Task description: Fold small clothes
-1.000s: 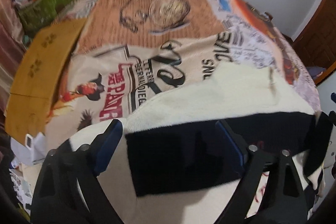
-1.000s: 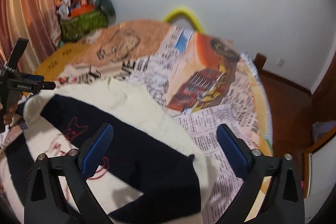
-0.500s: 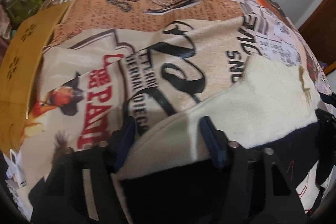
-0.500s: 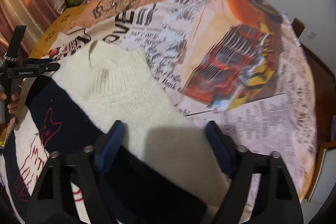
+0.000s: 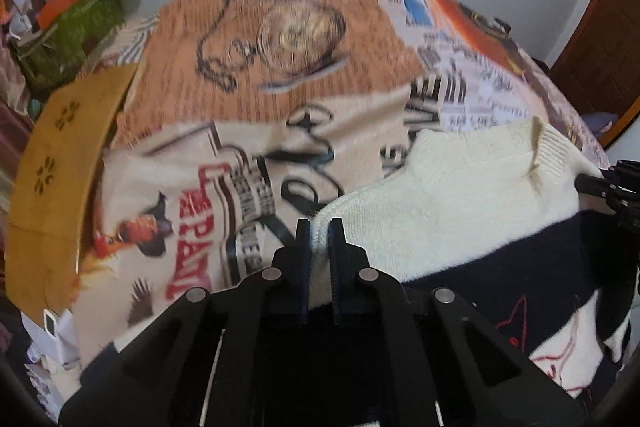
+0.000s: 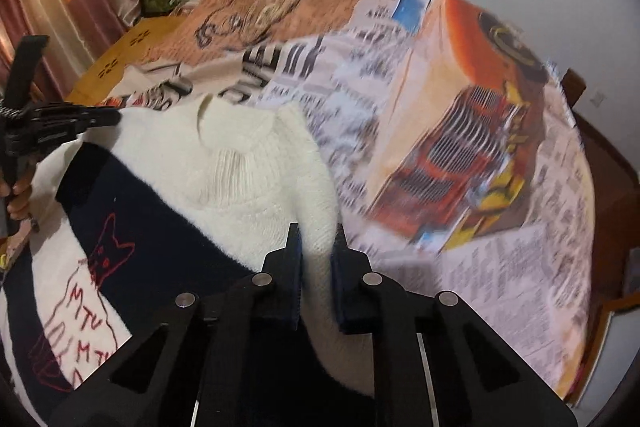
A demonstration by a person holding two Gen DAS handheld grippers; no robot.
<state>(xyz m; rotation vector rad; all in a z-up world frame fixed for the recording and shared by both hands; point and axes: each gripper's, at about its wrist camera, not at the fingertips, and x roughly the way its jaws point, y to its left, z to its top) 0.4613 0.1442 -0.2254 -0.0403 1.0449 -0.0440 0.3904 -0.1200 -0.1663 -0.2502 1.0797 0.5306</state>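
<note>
The sweater (image 6: pixel 248 163) lay unfolded on the desk (image 6: pixel 500 267), each shoulder pinched in the left tongs (image 5: pixel 319 227) and right tongs (image 6: pixel 316 233), so every fold seemed left to do.

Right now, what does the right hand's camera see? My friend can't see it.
The right gripper pinches the edge of a cream and navy sweater with a red cat drawing, lying on a table covered with printed cloth. The left gripper holds its far side.

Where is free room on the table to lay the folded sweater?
Free cloth lies beyond the sweater: the orange watch print ahead, the red truck print to the right. The near side is crowded by the sweater and both grippers.
</note>
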